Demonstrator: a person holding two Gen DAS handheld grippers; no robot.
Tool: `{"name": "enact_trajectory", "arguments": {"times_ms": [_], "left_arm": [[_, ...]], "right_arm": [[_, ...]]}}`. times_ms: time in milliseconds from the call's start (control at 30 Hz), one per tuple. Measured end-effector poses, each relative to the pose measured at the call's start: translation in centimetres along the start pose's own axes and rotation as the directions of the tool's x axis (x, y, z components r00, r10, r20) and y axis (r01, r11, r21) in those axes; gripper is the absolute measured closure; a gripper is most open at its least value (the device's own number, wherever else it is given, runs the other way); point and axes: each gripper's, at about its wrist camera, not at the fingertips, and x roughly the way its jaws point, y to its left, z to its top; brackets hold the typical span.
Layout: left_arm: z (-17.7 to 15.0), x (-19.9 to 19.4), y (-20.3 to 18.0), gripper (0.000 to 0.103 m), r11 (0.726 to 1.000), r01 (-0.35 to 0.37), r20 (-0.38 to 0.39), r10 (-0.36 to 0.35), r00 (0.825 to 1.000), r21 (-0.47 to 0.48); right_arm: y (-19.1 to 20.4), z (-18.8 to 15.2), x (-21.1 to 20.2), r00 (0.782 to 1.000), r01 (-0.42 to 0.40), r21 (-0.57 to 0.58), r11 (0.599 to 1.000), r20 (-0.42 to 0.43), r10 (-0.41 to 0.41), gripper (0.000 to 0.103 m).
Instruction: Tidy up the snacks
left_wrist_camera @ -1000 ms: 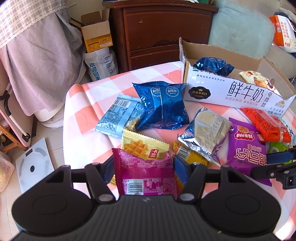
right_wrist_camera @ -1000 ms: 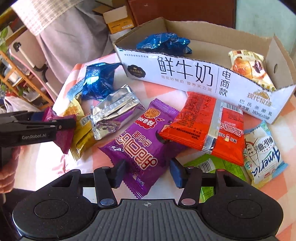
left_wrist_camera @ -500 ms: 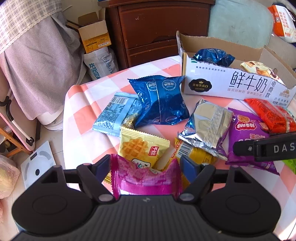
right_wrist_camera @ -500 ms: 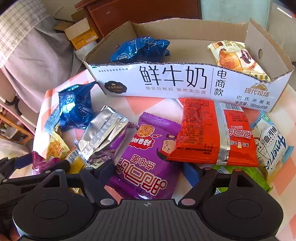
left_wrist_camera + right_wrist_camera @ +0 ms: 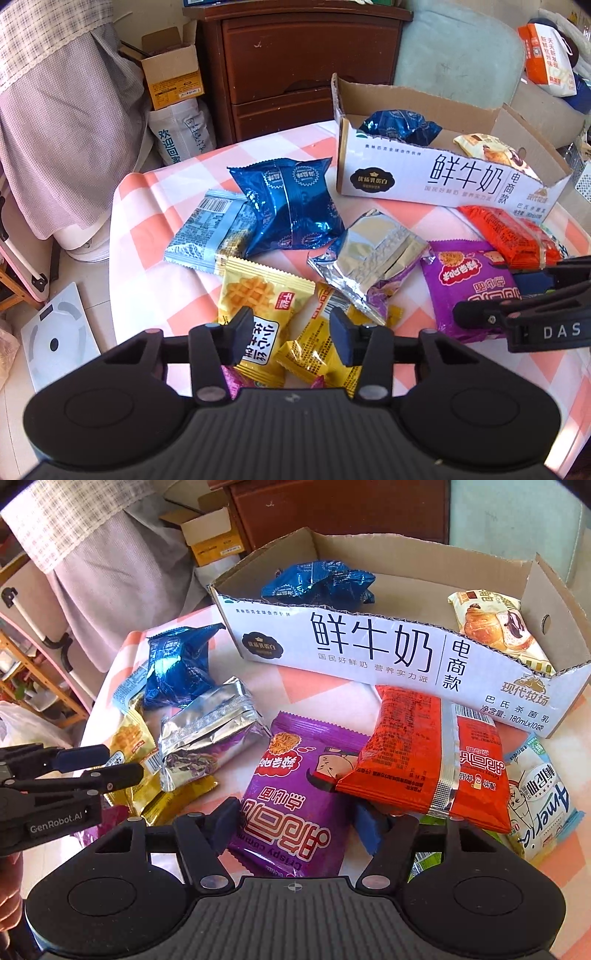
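Left gripper (image 5: 291,334) open | checked tablecloth (image 5: 155,229) | wooden dresser (image 5: 295,66)

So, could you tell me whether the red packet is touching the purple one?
Touching. In the right wrist view the red packet lies overlapping the purple packet, its lower left corner resting on top of it.

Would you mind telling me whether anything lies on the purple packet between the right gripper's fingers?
Yes: the orange packet overlaps the purple packet's far right corner, so it may drag along when the right gripper lifts.
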Motion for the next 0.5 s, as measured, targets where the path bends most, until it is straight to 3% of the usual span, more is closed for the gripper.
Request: {"name": "enact_trajectory", "arguments": {"times_ms": [100, 167, 233, 500], "left_arm": [[-0.1, -0.9, 0.7, 0.050, 1.000, 0.007, 0.008, -0.006, 1.000, -0.025], [-0.2, -1.5, 1.1, 0.033, 0.999, 0.006, 0.024, -0.005, 1.000, -0.038], [-0.3, -2.0, 1.4, 0.030, 0.999, -0.010, 0.039, 0.012, 0.999, -0.040], [-2.8, -2.0, 1.7, 0.018, 0.998, -0.009, -0.018, 0.008, 1.000, -0.055]], "right_arm": [[-0.1, -0.3, -0.9, 0.999, -0.032, -0.032, 0.999, 0.015, 0.032, 0.037], [-0.2, -0.5, -1.3, 0.999, -0.037, -0.051, 0.998, 0.018, 0.038, 0.041], [-0.2, -0.5, -1.6, 0.999, -0.038, -0.064, 0.997, 0.013, 0.039, 0.049], [-0.3, -1.1, -1.5, 0.997, -0.072, -0.082, 0.994, -0.039, 0.069, 0.048]]}}
